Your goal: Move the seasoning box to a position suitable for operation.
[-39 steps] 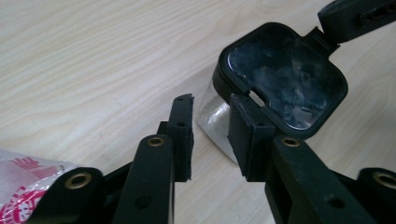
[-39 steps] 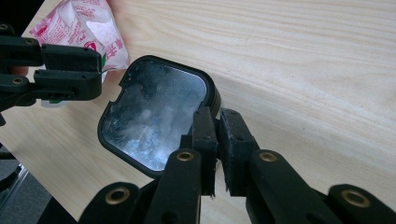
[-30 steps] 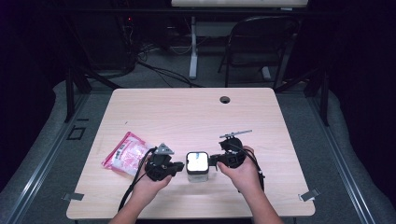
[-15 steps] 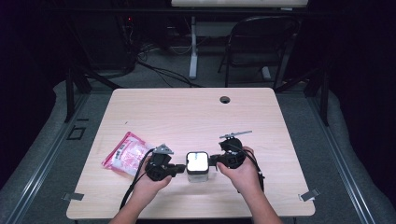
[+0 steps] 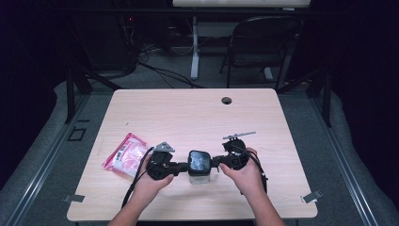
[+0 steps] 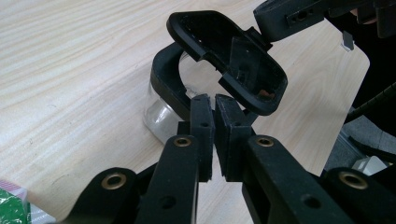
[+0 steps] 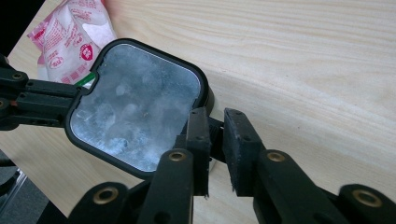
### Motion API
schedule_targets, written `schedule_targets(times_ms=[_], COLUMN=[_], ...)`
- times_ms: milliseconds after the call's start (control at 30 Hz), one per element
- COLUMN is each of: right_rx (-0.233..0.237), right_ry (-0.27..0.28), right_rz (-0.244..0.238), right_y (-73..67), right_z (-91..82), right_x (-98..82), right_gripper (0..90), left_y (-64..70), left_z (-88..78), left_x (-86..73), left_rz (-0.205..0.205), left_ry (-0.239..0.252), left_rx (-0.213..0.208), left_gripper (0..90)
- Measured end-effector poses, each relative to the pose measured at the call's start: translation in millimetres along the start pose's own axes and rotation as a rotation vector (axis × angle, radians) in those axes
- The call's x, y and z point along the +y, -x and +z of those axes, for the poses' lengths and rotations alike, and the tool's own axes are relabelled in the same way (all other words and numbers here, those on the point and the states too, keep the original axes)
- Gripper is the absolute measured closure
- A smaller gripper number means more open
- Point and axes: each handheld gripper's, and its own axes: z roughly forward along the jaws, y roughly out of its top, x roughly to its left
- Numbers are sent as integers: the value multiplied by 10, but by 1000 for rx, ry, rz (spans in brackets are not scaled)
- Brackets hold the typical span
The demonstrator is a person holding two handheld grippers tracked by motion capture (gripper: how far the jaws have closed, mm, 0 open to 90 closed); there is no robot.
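Centrally on the wooden surface (image 5: pixel 188 113): a clear jar (image 5: pixel 199 174) with its black-rimmed lid (image 5: pixel 199 161) tilted up.
Left gripper (image 5: pixel 182 165) fingers clamp the lid's latch; right gripper (image 5: pixel 217 163) fingers, just opening, straddle the opposite tab. Pink packet (image 5: pixel 126 154) lies left.

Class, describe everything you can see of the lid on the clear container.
The lid is a rounded square with a black frame around a cloudy, see-through panel. It is tilted up off the clear container, whose black rim shows beneath. Its underside shows black ridges. The left tongs pinch one edge; the right tongs straddle a tab at the opposite edge.
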Motion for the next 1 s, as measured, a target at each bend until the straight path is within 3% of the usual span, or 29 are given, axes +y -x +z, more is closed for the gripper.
schedule_targets(times_ms=[167, 467, 1000], right_rx=[14, 62, 96], right_ry=[1, 2, -36], right_rz=[-4, -46, -146], right_y=[-17, -131, -368], right_z=[-6, -169, -241], right_x=[-4, 2, -34], right_gripper=[739, 603, 502], left_y=[16, 76, 218], left_z=[-14, -32, -33], left_x=[38, 125, 323], left_rz=[5, 13, 49], left_ry=[-1, 2, -6], left_rx=[5, 29, 59], left_gripper=[827, 732, 678])
